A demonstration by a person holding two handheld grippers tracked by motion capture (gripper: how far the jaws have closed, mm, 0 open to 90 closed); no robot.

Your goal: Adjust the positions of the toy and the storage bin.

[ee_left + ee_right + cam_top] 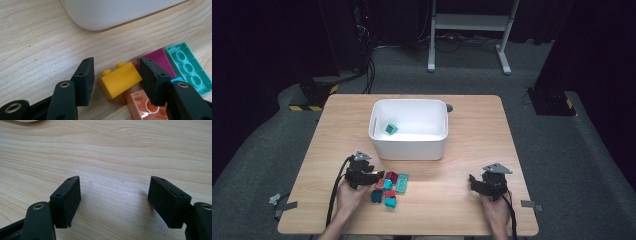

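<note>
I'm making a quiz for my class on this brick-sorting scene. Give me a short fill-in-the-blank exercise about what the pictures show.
1. The brick between the left gripper's jaws is coloured ____.
2. The white bin holds one ____ brick.
3. The right gripper has nothing but bare ____ between its open jaws.
4. The loose bricks lie on the table just in front of the ____.

Missing words: yellow; green; table; bin
</note>
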